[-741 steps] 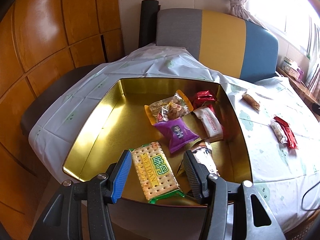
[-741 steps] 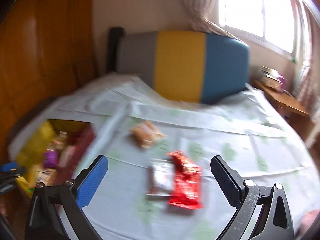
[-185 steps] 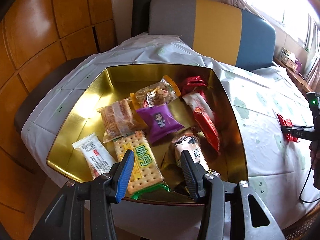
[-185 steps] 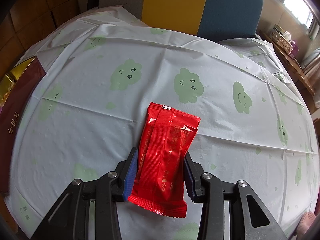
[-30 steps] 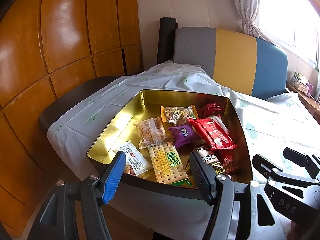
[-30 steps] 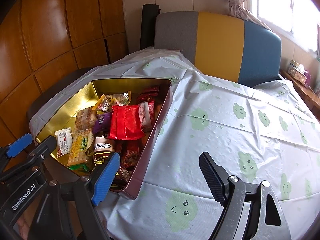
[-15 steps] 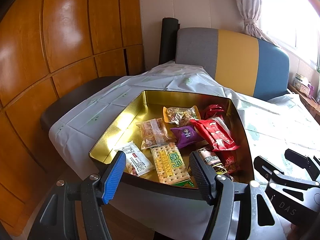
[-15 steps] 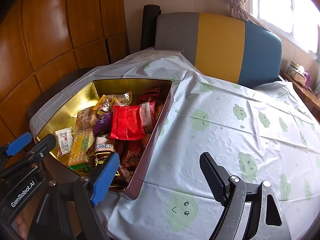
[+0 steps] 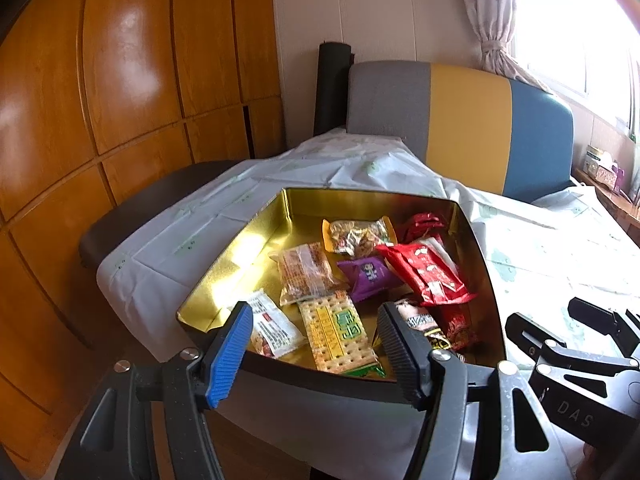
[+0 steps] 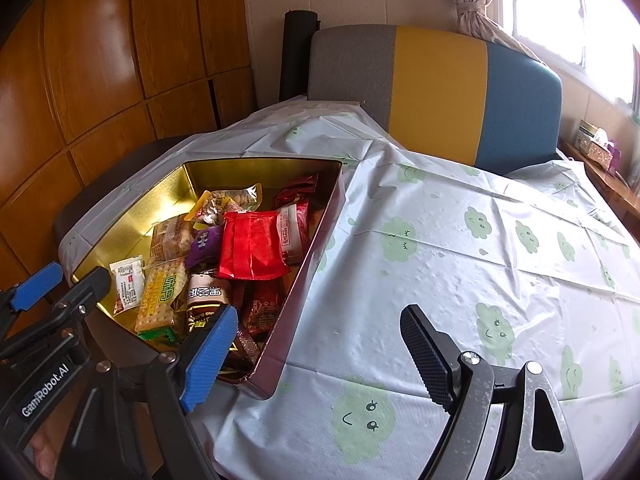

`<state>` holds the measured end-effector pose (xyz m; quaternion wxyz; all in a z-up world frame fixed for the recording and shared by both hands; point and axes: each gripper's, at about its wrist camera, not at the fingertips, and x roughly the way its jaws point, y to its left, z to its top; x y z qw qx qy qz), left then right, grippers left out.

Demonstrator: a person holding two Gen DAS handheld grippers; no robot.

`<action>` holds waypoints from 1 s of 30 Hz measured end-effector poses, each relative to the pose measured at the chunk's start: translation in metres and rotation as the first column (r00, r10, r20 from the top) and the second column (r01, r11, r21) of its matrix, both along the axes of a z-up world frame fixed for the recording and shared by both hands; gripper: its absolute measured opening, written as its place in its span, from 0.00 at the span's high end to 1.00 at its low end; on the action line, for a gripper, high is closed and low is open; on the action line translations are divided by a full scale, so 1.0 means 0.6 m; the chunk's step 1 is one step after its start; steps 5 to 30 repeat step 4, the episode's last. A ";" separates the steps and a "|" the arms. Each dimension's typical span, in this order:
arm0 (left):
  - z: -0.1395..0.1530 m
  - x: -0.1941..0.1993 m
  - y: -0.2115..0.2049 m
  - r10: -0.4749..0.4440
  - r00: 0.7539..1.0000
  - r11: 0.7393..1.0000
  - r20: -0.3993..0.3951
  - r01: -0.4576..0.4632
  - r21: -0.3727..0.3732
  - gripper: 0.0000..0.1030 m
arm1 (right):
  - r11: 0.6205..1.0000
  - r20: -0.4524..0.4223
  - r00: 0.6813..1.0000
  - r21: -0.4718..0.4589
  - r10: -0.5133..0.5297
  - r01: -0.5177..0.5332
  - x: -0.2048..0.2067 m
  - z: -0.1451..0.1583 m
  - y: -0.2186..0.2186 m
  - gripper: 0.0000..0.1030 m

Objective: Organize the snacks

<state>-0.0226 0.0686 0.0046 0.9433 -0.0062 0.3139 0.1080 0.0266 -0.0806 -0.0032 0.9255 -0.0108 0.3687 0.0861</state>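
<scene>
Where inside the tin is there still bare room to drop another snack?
Bare gold floor runs along the tin's left wall and far corner, bordered by the white sachet and clear cracker pack. The right side is crowded, with the red packet lying atop others.
</scene>
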 end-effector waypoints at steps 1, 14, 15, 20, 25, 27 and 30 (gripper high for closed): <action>0.002 0.000 0.001 0.003 1.000 1.000 0.007 -0.003 0.003 0.41 | 1.000 0.000 1.000 0.001 -0.001 0.001 0.001 0.001 -0.002 0.18; 0.002 0.002 0.008 0.006 1.000 1.000 -0.001 -0.006 -0.008 0.41 | 0.999 -0.008 1.000 0.026 -0.023 0.023 0.012 0.008 -0.028 0.18; 0.002 0.002 0.008 0.006 1.000 1.000 -0.001 -0.006 -0.008 0.41 | 0.999 -0.008 1.000 0.026 -0.023 0.023 0.012 0.008 -0.028 0.18; 0.002 0.002 0.008 0.006 1.000 1.000 -0.001 -0.006 -0.008 0.41 | 0.999 -0.008 1.000 0.026 -0.023 0.023 0.012 0.008 -0.028 0.18; 0.002 0.002 0.008 0.006 1.000 1.000 -0.001 -0.006 -0.008 0.41 | 0.999 -0.008 1.000 0.026 -0.023 0.023 0.012 0.008 -0.028 0.18; 0.002 0.002 0.008 0.006 1.000 1.000 -0.001 -0.006 -0.008 0.41 | 0.999 -0.008 1.000 0.026 -0.023 0.023 0.012 0.008 -0.028 0.18; 0.002 0.002 0.008 0.006 1.000 1.000 -0.001 -0.006 -0.008 0.41 | 0.999 -0.008 1.000 0.026 -0.023 0.023 0.012 0.008 -0.028 0.18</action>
